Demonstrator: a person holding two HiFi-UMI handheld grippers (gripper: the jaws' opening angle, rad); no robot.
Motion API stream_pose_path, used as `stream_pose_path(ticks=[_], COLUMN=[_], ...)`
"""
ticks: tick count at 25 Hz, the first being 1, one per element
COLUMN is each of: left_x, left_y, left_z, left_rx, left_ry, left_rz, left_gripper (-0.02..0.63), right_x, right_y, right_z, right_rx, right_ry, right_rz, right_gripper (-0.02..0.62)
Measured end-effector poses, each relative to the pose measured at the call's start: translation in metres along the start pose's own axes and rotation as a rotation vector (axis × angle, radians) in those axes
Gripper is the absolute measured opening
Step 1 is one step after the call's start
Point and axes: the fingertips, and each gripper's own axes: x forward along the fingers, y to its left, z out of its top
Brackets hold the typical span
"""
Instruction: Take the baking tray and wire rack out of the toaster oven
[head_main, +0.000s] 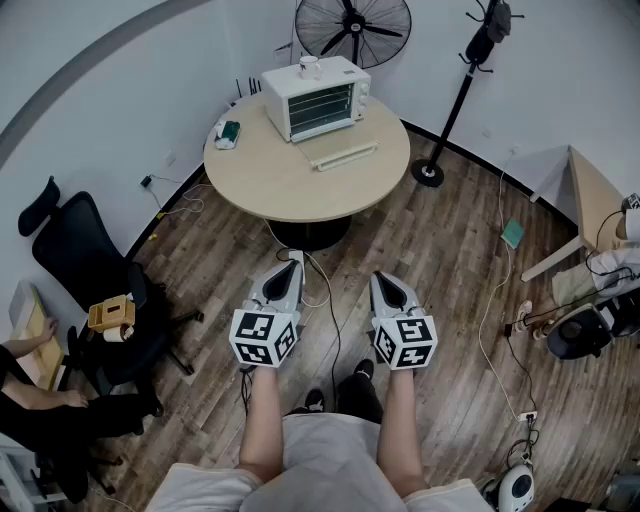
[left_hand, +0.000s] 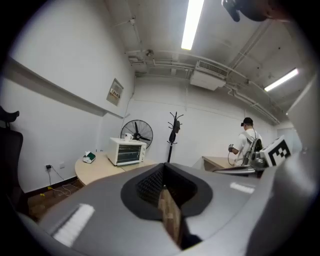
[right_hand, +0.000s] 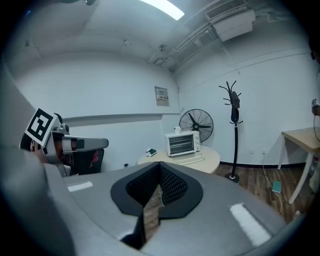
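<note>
Head view: toaster oven (head_main: 315, 97) on round table (head_main: 300, 185), well apart from left gripper (head_main: 288, 268) & right gripper (head_main: 385, 282), tray & rack not visible, presumably inside; left gripper view: jaws pressed together, empty; right gripper view: same; both prob. thin, stiff, light, slick metal, so pinch front edge.

Place: I take this for an office room.
Seating: I see a black swivel chair (head_main: 75, 260) by the wall.
Work surfaces: a round wooden counter (head_main: 270, 180), and a corner desk (head_main: 592, 195) at the right.
Overhead: strip lights (left_hand: 192, 22) and a ceiling air unit (left_hand: 210, 79).
Floor: wood planks (head_main: 450, 250).
Extras: I spot a standing fan (head_main: 352, 28) and a coat stand (head_main: 455, 100).
</note>
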Motion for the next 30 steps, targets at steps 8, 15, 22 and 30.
stream_pose_path(ticks=[8, 15, 22, 30], left_x=[0.06, 0.11, 0.128, 0.175], left_y=[-0.005, -0.032, -0.02, 0.007], left_z=[0.002, 0.031, 0.035, 0.034], left_rx=[-0.065, 0.05, 0.061, 0.019], left_ry=[0.027, 0.077, 0.066, 0.066], left_rz=[0.045, 0.074, 0.144, 0.142], left_gripper=[0.055, 0.055, 0.055, 0.055], right_x=[0.031, 0.061, 0.089, 0.14], right_y=[-0.055, -0.113, -0.14, -0.162], right_z=[0.021, 0.045, 0.035, 0.051], right_rx=[0.042, 0.154, 0.167, 0.148], right_ry=[-0.069, -0.086, -0.061, -0.074], right_rz=[0.11, 0.176, 0.215, 0.236], right_gripper=[-0.003, -0.003, -0.003, -0.003])
